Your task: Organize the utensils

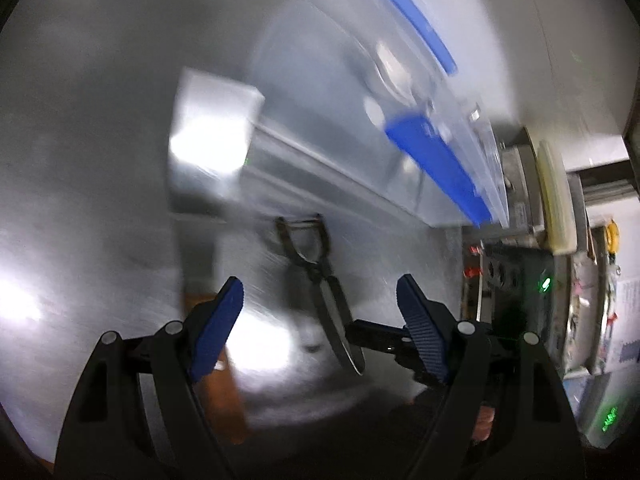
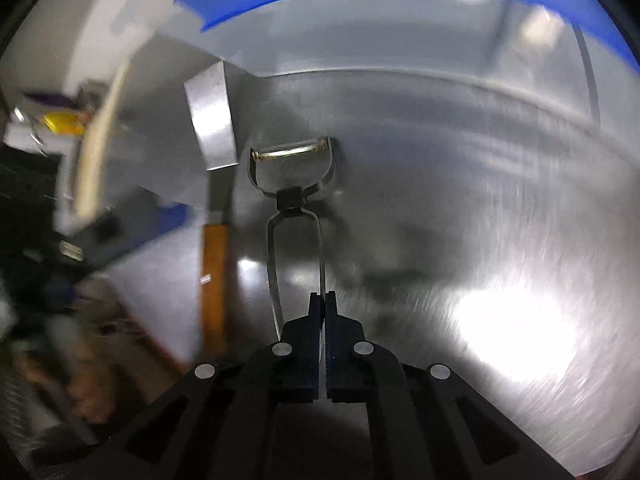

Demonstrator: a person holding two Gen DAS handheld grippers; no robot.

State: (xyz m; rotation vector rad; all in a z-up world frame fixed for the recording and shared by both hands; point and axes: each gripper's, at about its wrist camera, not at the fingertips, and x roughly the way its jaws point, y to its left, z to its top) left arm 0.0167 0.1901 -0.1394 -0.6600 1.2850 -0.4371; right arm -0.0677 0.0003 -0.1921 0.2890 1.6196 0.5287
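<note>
A metal Y-shaped peeler [image 2: 294, 196] is held by its handle in my right gripper [image 2: 323, 300], which is shut on it above the steel table. It also shows in the left wrist view [image 1: 320, 280], with the right gripper's black fingers [image 1: 376, 334] on its handle. My left gripper [image 1: 320, 308] is open and empty, its blue pads on either side of the peeler without touching it. A spatula with a steel blade [image 2: 212, 124] and an orange wooden handle [image 2: 214, 280] lies left of the peeler.
A clear plastic bin with blue handles [image 1: 436, 160] stands at the back of the steel table [image 1: 100, 160]; it shows in the right wrist view [image 2: 400, 20] too. The spatula's blade [image 1: 216, 128] is blurred. Cluttered shelves [image 1: 560, 280] stand at the right.
</note>
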